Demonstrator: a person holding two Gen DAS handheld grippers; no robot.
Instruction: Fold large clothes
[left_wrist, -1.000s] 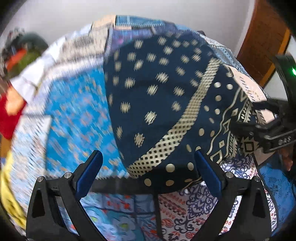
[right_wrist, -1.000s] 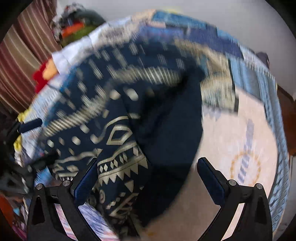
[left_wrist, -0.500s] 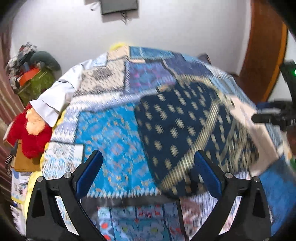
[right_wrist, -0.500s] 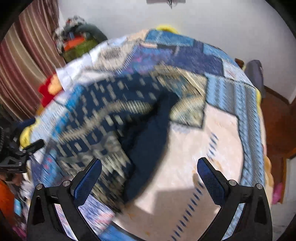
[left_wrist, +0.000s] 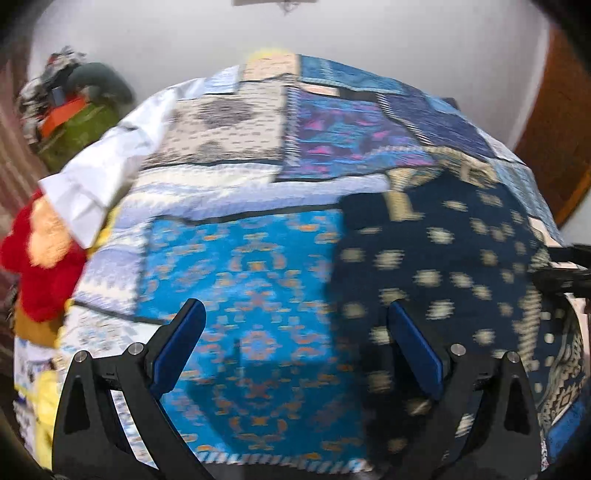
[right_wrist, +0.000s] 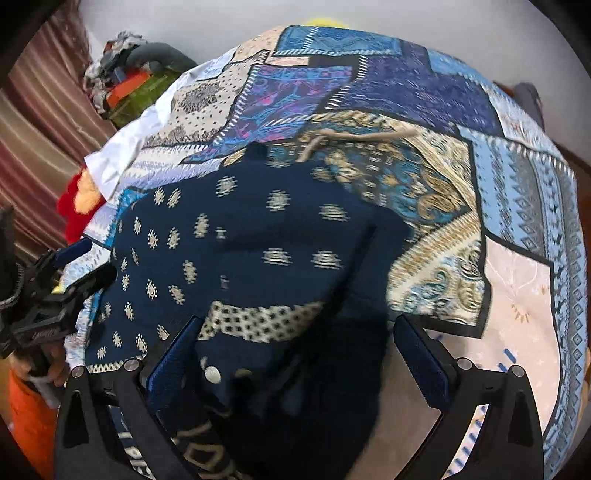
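A large navy garment (right_wrist: 243, 258) with cream motifs and a patterned band lies spread on the patchwork bedspread (right_wrist: 517, 206). In the left wrist view the garment (left_wrist: 461, 266) fills the right side. My left gripper (left_wrist: 295, 350) is open and empty above the blue patch of the bedspread (left_wrist: 251, 266), left of the garment. It also shows in the right wrist view (right_wrist: 77, 266) at the garment's left edge. My right gripper (right_wrist: 295, 358) is open and empty just above the garment's near dark edge. It shows at the right edge of the left wrist view (left_wrist: 565, 273).
A white cloth (left_wrist: 107, 177) lies at the bed's far left corner. A red and orange plush toy (left_wrist: 37, 258) sits beside the bed. A pile of clutter (left_wrist: 74, 110) stands by the wall. A wooden door (left_wrist: 554, 140) is at the right.
Both grippers pulled back and up from the garment, then came lower again. The garment now lies flatter on the bed. My left gripper has shifted left over the blue patch.
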